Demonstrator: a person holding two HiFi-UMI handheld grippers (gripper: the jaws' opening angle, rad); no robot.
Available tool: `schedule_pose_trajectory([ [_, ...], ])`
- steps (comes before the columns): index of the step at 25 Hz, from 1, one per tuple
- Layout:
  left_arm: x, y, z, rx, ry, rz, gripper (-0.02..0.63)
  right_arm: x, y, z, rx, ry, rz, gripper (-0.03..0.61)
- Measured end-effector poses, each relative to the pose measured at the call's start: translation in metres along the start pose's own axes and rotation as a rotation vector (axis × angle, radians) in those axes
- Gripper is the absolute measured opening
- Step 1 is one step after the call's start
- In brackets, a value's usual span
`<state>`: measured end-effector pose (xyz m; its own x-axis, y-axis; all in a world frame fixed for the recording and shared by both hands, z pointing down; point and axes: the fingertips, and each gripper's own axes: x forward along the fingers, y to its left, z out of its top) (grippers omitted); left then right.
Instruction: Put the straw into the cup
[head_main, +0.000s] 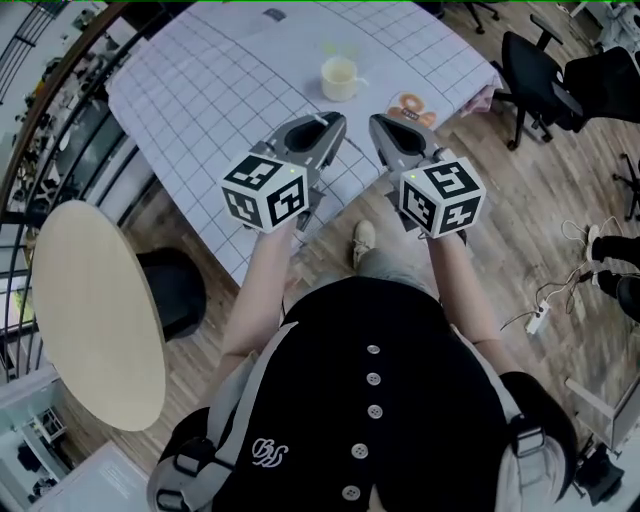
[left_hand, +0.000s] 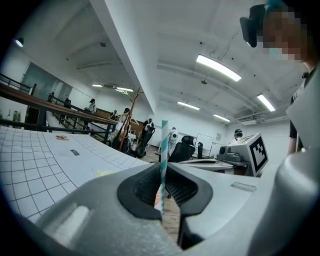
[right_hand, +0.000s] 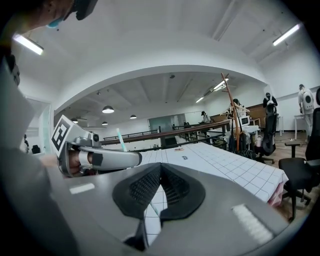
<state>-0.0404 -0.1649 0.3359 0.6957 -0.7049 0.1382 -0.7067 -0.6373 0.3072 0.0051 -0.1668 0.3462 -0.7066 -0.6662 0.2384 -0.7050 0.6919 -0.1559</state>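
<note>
A cream cup (head_main: 340, 78) stands on the grid-patterned tablecloth (head_main: 220, 90), a short way beyond both grippers. My left gripper (head_main: 328, 124) (left_hand: 163, 169) is shut on a teal-and-white striped straw (left_hand: 163, 145), which stands upright between the pads. The right gripper view also shows that straw (right_hand: 120, 136), sticking up from the left gripper (right_hand: 100, 159). My right gripper (head_main: 384, 124) (right_hand: 160, 169) is beside the left one, level with it, with its jaws together and nothing between them. Both hover over the table's near edge. Neither gripper view shows the cup.
An orange-and-pink flat item (head_main: 411, 105) lies on the cloth right of the cup. A round beige table (head_main: 95, 310) stands at the left, with a railing (head_main: 40, 120) beyond it. Black office chairs (head_main: 540, 70) are at the right, and cables (head_main: 545, 310) lie on the wooden floor.
</note>
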Motion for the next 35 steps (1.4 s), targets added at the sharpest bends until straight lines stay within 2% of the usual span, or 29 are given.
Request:
schedule_pose_trajectory([
  [15,0.098,0.061,0.023,0.019,0.015,0.065,0.025,0.069,-0.081,0.009,-0.013,0.062,0.105,0.0],
  [25,0.106,0.093,0.024,-0.008,0.028,0.114,0.025,0.093,-0.1,0.009,0.027,0.061,0.114,0.0],
  [35,0.107,0.114,0.023,-0.011,0.071,0.088,0.025,0.108,-0.105,0.004,0.077,0.076,0.083,0.0],
])
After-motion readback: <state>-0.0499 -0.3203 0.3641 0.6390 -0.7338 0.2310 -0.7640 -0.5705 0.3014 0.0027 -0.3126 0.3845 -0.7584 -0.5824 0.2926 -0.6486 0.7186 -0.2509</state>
